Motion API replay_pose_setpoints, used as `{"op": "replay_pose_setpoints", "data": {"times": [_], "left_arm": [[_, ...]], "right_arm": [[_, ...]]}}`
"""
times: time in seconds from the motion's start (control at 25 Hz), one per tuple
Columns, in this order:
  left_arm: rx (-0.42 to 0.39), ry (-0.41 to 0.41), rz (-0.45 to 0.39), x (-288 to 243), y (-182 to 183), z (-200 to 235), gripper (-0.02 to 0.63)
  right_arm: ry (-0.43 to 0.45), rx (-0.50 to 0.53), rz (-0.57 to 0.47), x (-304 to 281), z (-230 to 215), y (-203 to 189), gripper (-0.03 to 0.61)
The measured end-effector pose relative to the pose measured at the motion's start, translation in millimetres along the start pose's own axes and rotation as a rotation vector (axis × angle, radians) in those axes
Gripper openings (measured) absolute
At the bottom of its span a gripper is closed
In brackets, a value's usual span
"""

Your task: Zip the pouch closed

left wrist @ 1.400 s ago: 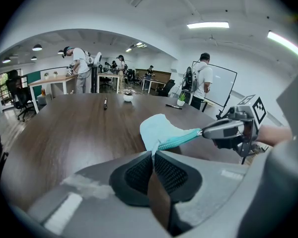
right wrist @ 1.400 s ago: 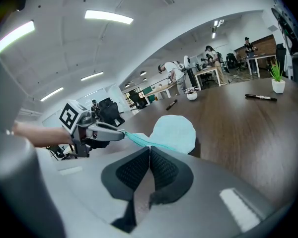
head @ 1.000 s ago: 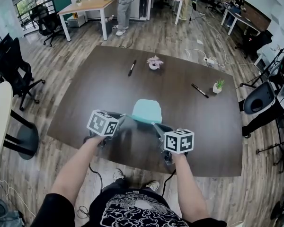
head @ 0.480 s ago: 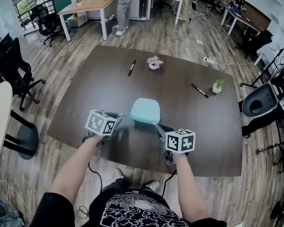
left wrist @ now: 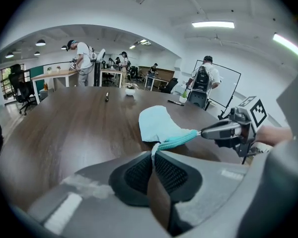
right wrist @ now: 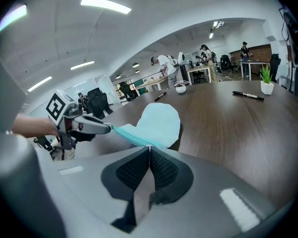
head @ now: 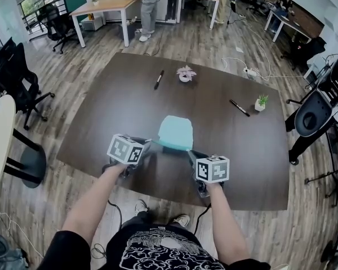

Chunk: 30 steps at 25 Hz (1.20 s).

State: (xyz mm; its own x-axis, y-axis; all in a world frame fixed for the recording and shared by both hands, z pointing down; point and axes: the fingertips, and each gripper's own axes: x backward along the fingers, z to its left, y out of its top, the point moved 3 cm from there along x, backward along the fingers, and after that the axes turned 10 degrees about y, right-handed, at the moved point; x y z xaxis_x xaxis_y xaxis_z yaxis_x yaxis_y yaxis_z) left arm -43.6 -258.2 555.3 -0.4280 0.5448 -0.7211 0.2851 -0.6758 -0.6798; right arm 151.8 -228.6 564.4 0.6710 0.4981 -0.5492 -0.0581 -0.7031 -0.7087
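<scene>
Left gripper (head: 149,144) and right gripper (head: 190,152) both clamp the pouch (head: 176,133).

Two pens (head: 158,80) (head: 239,107) and two plants (head: 185,73) (head: 261,103) on table (head: 101,111).

Matt turquoise cloth pouch (head: 175,133), smooth dark wood-grain table (head: 110,108), dimpled black rubbery left claw pads (left wrist: 139,175)

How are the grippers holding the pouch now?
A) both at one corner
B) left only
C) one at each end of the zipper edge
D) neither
C: the left gripper and right gripper are each shut on an opposite end of the zipper edge of the pouch.
</scene>
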Motion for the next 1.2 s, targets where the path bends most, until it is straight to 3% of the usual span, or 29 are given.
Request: {"op": "replay_pose_setpoints", "data": {"times": [0.68,0.84,1.04,1.2], "left_arm": [[-0.056,-0.025,0.101,-16.3,-38.1,-15.2,0.028],[-0.019,-0.041,0.115,-18.1,-46.3,-17.9,0.106],[0.038,-0.026,0.055,-7.4,-44.6,-21.2,0.152],[0.093,0.013,-0.025,5.4,-36.8,-20.6,0.153]], "right_arm": [[-0.079,-0.049,0.033,-6.4,-12.7,-27.8,0.014],[-0.086,-0.069,0.018,-3.6,-14.7,-30.5,0.049],[-0.102,-0.079,-0.029,4.5,-14.0,-21.6,0.066],[-0.107,-0.072,-0.081,12.7,-3.7,-2.9,0.066]]}}
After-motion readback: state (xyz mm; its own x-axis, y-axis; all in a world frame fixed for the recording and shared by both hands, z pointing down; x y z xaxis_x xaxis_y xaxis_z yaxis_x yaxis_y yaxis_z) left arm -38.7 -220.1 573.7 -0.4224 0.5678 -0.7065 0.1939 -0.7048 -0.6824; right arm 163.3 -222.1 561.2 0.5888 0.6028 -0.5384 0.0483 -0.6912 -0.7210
